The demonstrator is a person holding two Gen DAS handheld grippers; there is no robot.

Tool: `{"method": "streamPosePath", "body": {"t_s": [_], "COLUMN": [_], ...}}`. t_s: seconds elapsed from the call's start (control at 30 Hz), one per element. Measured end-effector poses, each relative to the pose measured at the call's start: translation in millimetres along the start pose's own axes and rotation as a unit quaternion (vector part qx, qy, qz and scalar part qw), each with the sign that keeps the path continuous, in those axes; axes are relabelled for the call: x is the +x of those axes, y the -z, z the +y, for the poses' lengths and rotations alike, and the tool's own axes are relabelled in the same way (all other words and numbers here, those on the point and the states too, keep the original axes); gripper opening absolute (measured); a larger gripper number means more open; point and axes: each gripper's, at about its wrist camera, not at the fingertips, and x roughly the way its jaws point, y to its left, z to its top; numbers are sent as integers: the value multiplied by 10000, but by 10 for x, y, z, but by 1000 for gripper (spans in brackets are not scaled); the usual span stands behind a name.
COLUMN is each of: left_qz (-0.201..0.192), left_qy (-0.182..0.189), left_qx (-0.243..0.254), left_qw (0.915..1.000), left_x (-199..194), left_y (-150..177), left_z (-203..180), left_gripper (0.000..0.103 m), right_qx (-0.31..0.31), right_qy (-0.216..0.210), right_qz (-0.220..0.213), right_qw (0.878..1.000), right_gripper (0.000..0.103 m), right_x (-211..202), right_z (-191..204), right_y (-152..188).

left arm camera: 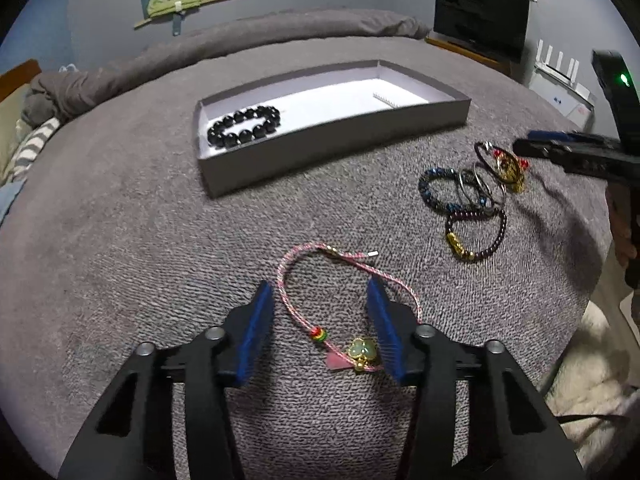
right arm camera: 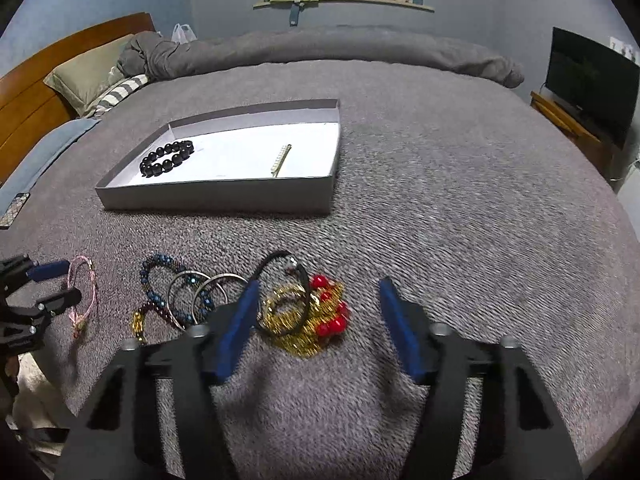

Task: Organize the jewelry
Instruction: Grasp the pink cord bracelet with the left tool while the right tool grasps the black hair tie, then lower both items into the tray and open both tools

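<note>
Pink cord bracelet (left arm camera: 348, 280), seemingly jade-green charm (left arm camera: 362, 350)

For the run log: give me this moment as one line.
left gripper open, straddling pink cord bracelet | right gripper open over gold-and-red bracelet | black bead bracelet in box

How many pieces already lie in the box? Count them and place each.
2. A black bead bracelet lies at the left end of the box; a thin pale bar lies right of centre. Nothing else shows inside.
</note>
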Motion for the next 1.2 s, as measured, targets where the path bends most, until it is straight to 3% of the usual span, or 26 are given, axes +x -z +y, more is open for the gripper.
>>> {"method": "streamPosePath", "body": {"t_s": [0.17, 0.3, 0.47, 0.53, 0.6, 0.73, 0.8, 1.2], "left_qz": [119, 142, 208, 231, 248, 248, 245, -211], "left_qy": [24, 90, 100, 130, 159, 221, 290, 333], "left_qx": [-10, -74, -51, -94, -129, -199, -244, -59], "left_qw": [9999, 9998, 9997, 9996, 9995, 9993, 9990, 9992], "left_x": [50, 56, 81, 98, 110, 112, 102, -214], "left_y": [21, 39, 55, 48, 46, 48, 49, -72], "left_z": [5, 26, 31, 41, 54, 95, 112, 39], "left_gripper": [38, 37, 33, 32, 30, 20, 2, 2], "right_qx": [-32, 58, 103, 77, 8, -101, -96, 197], "right_qy": [-83, -134, -122, -119, -84, -29, -23, -139], "right_qz": [160, 371, 443, 456, 449, 349, 263, -167], "right_qw": [9998, 9992, 9989, 9989, 9990, 9993, 9996, 9996], "right_gripper": [41, 30, 30, 25, 13, 13, 13, 13], "right_x": [160, 295, 365, 376, 374, 289, 225, -185], "right_z": [53, 48, 37, 47, 70, 112, 113, -19], "right_y": [-80, -88, -110, -118, -123, -105, -97, -99]}}
